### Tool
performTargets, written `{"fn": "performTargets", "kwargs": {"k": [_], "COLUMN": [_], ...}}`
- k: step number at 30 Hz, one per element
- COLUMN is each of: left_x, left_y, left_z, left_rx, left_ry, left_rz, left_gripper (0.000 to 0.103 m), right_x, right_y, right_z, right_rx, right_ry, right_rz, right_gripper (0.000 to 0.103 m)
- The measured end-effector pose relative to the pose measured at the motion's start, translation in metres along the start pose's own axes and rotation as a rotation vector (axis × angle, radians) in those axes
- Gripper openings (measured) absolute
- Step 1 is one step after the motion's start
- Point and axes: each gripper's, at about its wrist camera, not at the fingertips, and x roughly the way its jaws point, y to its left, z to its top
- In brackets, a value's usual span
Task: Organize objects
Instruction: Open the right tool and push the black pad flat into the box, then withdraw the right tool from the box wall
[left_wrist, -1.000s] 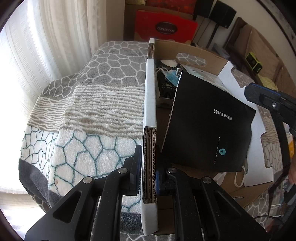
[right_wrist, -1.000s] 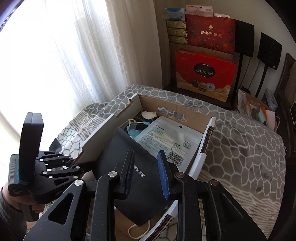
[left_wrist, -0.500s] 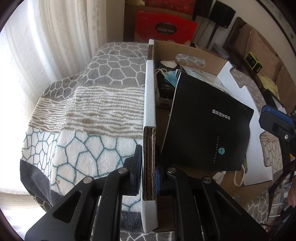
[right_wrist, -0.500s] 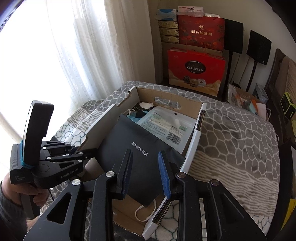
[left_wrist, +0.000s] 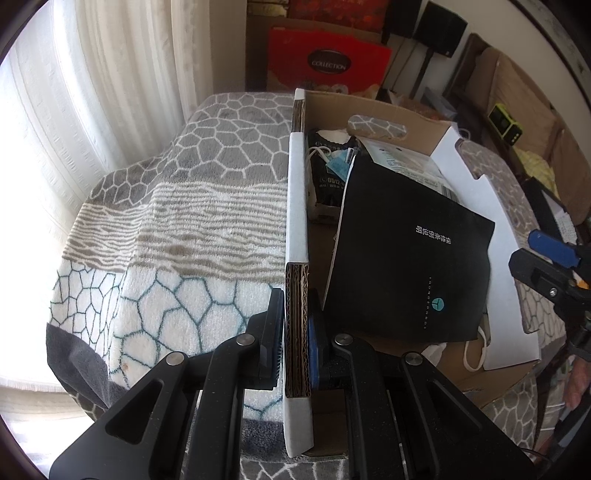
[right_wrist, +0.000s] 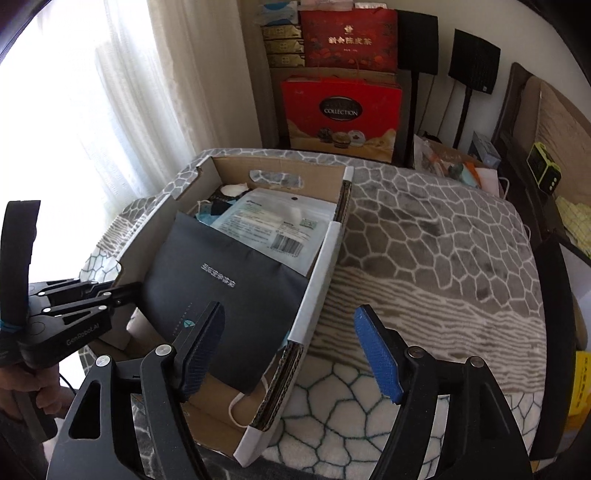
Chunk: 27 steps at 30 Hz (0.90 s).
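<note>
We have the left tongs (left_wrist: 295, 332) clenched on the near end of the cardboard box's (right_wrist: 325, 258) left side wall, the corrugated edge pinched between the two pads, so the box is steadied while the other hand works. The right tongs (right_wrist: 290, 350) hang released, jaws spread wide, straddling the near end of the box's right wall from above without touching it as far as we can tell. The things being organized already lie in the box: a dark paper bag (left_wrist: 410, 266) with white lettering rests tilted across the middle, its cord handles trailing toward the near end, and behind it we see a white sealed pouch (right_wrist: 273, 225) with a barcode and some smaller items at the far end, too jumbled to name. We judge that the packing is largely done and that we are now at the step of taking hold of the box itself, perhaps to shift it or fold its flaps. The next move, we think, calls for lowering the right tongs over that wall and closing on it, matching the left grip so the box does not twist. The box sits on a bed covered by a plush blanket (right_wrist: 436, 236) with grey and white honeycomb and wavy bands. Sheer curtains (left_wrist: 122, 85) glow at the window, and red gift bags (right_wrist: 341, 114) and two dark speakers (right_wrist: 472, 62) on stands stand against the far wall
</note>
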Motion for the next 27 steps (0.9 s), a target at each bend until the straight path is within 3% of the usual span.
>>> {"fn": "performTargets", "kwargs": {"k": [5,10,14,18,20,22,25,27], "left_x": [-0.001,-0.001,-0.001,0.001,0.001,0.002,0.005,0.005], "left_y": [-0.001,-0.002,-0.004,-0.004,-0.003,-0.004,-0.005,-0.005], "left_z": [0.003,0.004,0.006,0.008,0.010,0.011,0.012,0.012], "left_rx": [0.011,0.020,0.031,0.034,0.036,0.041,0.049,0.047], "left_ry": [-0.002,-0.001,-0.001,-0.001,-0.001,-0.001,0.000,-0.001], "left_rz": [0.005,0.008,0.016,0.014,0.015,0.020,0.027,0.027], "left_gripper": [0.010,0.010,0.010,0.010,0.010,0.010,0.010,0.010], "right_x": [0.013,0.018,0.021,0.028,0.031,0.033,0.034,0.034], "right_y": [-0.011,-0.019,-0.020,-0.020,-0.020,-0.020,-0.019,-0.016], "right_z": [-0.006,-0.008,-0.010,-0.011,-0.011,-0.011,-0.009,-0.009], "right_rx": [0.065,0.130,0.149,0.162,0.164,0.169,0.170,0.162], "right_ry": [0.044,0.054,0.060,0.086,0.095,0.097,0.098,0.096], "right_rz": [-0.001,0.020,0.028,0.037,0.036,0.036,0.063,0.047], "right_gripper": [0.074,0.088,0.089,0.056,0.047,0.032,0.023,0.022]}}
